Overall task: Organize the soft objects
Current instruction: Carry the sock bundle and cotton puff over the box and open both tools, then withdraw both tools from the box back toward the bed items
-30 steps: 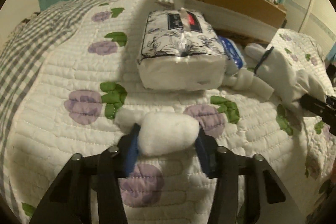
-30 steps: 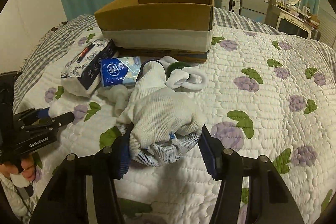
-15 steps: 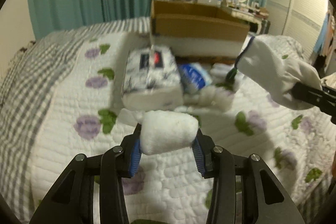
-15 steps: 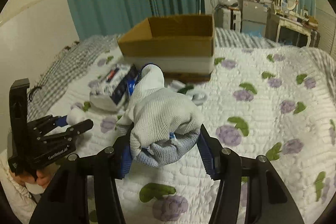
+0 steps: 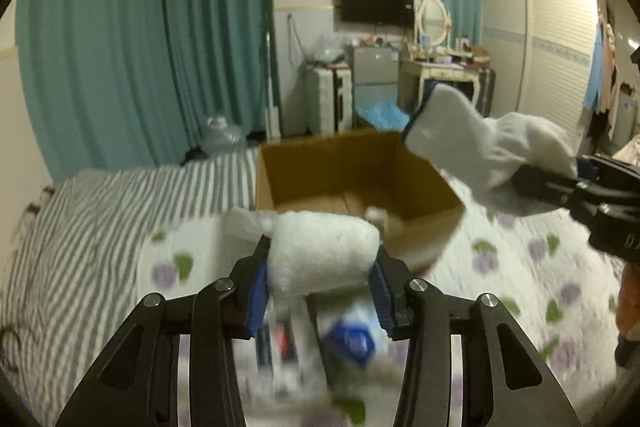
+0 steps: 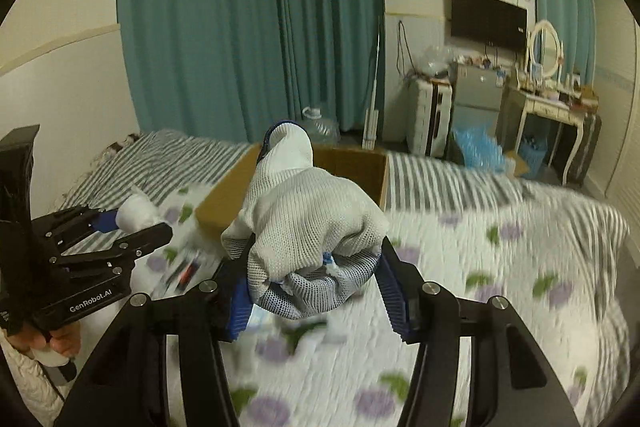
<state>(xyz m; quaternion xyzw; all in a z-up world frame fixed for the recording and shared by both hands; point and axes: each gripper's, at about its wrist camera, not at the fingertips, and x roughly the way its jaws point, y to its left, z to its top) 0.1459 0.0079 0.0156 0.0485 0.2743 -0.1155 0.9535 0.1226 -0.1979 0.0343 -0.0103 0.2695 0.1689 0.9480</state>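
Both tongs [image 5: 320, 291] [image 6: 316, 291] raised, gripping bundles

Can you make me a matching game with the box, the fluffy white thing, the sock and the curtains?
Things:
1. cardboard box
2. white cotton wad
3. white sock
4. curtains

Descriptions:
A. teal, hanging by the wall
B. squeezed in the left gripper
C. open on top, sitting on the bed
D. bunched up in the right gripper

Pairs: 1-C, 2-B, 3-D, 4-A
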